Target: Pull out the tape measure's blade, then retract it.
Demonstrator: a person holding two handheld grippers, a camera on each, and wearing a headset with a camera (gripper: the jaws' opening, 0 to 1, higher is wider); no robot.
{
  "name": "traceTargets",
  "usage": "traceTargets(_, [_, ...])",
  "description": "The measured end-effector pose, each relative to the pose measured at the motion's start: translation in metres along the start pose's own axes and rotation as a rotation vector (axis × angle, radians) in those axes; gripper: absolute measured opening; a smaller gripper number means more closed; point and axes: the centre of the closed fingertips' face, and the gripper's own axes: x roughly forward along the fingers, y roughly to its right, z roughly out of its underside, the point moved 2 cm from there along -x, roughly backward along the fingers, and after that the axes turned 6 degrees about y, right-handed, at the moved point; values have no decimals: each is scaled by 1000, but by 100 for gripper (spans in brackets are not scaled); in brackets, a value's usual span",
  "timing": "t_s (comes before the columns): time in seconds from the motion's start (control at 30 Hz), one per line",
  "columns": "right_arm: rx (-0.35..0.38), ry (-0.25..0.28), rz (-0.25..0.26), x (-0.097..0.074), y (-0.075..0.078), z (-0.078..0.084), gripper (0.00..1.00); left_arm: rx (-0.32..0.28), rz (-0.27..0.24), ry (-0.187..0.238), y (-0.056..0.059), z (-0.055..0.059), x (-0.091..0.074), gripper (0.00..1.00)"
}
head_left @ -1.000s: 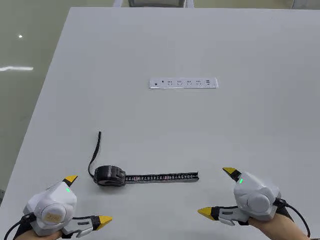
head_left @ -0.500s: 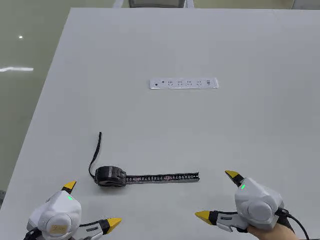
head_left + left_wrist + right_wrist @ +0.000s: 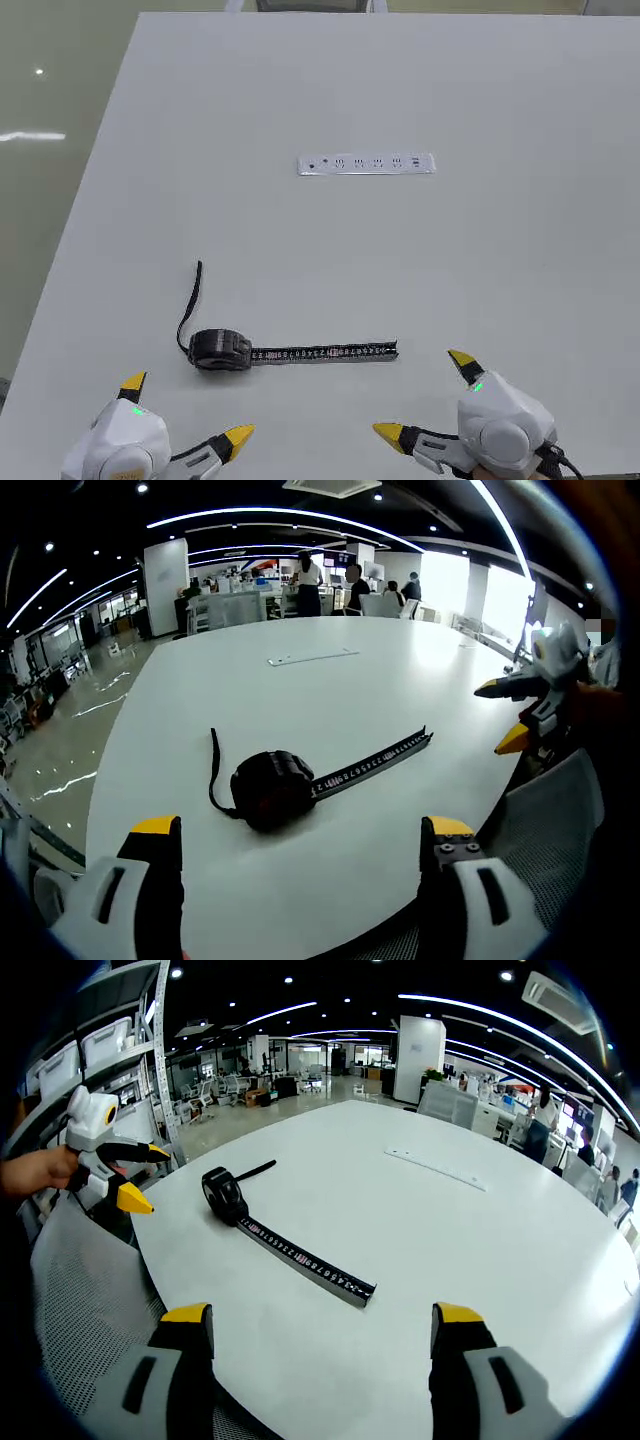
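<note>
Both claws are spread wide and grip nothing. The left claw (image 3: 187,407) hangs over the near left edge of the table (image 3: 420,270), and the right claw (image 3: 422,394) hangs over the near edge further right. The two are well apart, and each shows yellow tips.

Between them, slightly nearer the left claw, lies the tape measure (image 3: 221,350) – a black case resting on the table. Its blade (image 3: 325,353) is pulled out and lies flat on the surface, running from the case toward the right claw's side. The blade's end sits near the right claw's far tip but clear of it, and neither claw touches the case or the blade.

A black strap (image 3: 188,300) curls from the case's left side and trails away toward the far side of the table. Further back, well apart from the tape measure, a white power strip (image 3: 366,164) lies flat, roughly parallel to the blade.

In the left gripper view the case sits between that claw's two tips, just ahead of them – the blade angles off to the right, toward the right claw.
</note>
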Motion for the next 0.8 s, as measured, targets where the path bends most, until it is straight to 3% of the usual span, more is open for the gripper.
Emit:
traceTargets(0.13, [12,6,27,1,-4,0,91,-7,-20,-4,2,2,0,99])
traceTargets(0.2, [-19,-12,35,2,-6,4,91,-19,-34,-8,4,3,0,99])
traceTargets(0.47, [-14,-15,23,4,-17,5,91,-29,-60,13,9,2,0,99])
traceTargets(0.57, [-17,-19,24,5,-17,7,91,-36,-55,-5,10,4,2,99])
traceTargets(0.8, [-10,-19,30,5,-15,8,91,-50,-97,-24,9,6,3,99])
